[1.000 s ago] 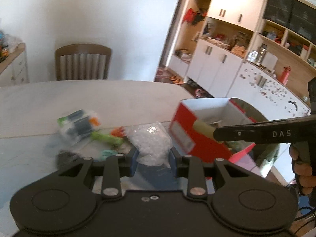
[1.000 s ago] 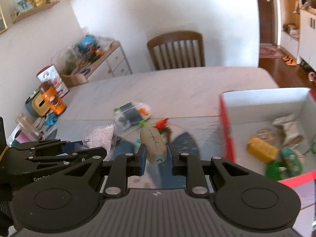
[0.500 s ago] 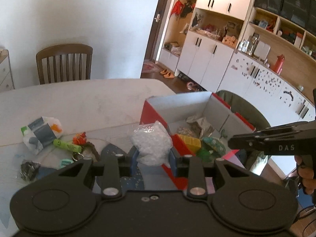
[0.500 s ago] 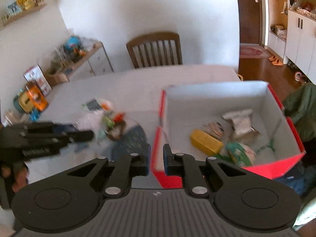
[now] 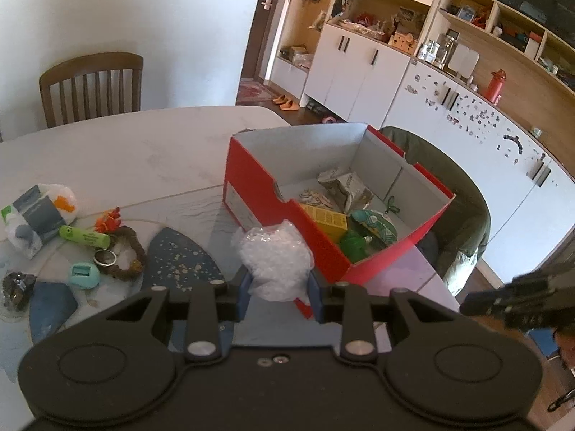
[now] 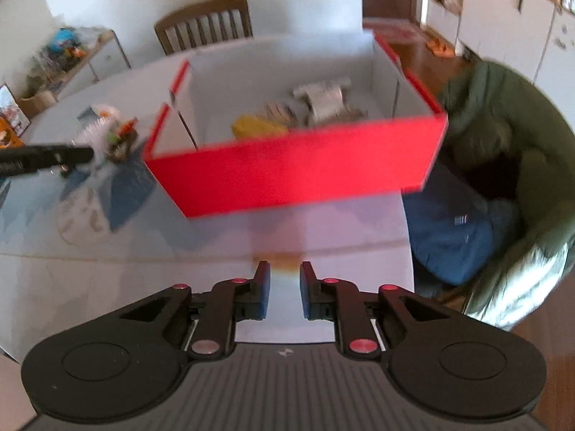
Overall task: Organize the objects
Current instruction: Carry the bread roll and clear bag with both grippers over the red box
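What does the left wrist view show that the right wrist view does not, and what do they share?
Only the left wrist view shows the left gripper shut on a clear plastic bag, and a teal clip on the table. Only the right wrist view shows the empty, open right gripper and a blue cloth beside the table. Both show the red box and the wooden chair.

A pale, marble-look bench (image 5: 118, 151) with a rounded far edge carries an open red cardboard box (image 5: 251, 186) at its right. To the left lie a white plastic-wrapped packet (image 5: 36, 215), a green marker pen (image 5: 84, 236), a brown woven ring (image 5: 129, 251), a small teal clip (image 5: 84, 276) and a dark crumpled wrapper (image 5: 16, 285).
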Demonstrator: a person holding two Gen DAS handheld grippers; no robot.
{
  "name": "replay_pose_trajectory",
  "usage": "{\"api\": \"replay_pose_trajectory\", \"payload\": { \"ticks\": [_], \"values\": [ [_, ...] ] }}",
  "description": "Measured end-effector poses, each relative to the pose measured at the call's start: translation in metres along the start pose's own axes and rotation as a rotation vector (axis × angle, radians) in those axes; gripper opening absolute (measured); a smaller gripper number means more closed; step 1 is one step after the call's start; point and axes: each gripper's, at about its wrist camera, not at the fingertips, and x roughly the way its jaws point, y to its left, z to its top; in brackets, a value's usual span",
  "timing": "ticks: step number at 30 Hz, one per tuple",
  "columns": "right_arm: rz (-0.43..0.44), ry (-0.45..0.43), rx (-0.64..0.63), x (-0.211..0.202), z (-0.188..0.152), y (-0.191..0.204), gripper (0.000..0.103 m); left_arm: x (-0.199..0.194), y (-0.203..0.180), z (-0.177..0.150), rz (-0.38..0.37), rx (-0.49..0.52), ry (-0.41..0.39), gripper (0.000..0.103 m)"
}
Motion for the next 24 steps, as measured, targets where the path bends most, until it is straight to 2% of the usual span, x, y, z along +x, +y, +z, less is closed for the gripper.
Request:
{"api": "replay_pose_trajectory", "payload": {
  "ticks": [3,5,6,9,15,24],
  "values": [
    [-0.015,0.019,0.006,0.016,-0.008,-0.002,0.034,0.002,-0.001,0.000,-0.002,0.010,0.010,0.032],
    [0.000,0.015,0.014,0.026,-0.009,-0.003,0.059,0.002,-0.001,-0.001,0.002,0.014,0.017,0.032],
    [0.002,0.007,0.011,0.030,-0.009,-0.003,0.061,0.003,-0.001,-0.002,0.005,0.014,0.023,0.032],
    [0.013,-0.006,0.009,0.041,-0.005,0.001,0.061,0.002,0.001,-0.004,0.015,0.009,0.036,0.032],
    [0.002,0.028,0.024,0.073,0.001,0.007,0.061,0.000,0.005,-0.006,0.032,0.003,0.047,0.032],
    [-0.100,0.032,0.060,0.089,0.001,0.017,0.061,-0.003,0.009,-0.008,0.035,-0.006,0.045,0.032]
  ]
}}
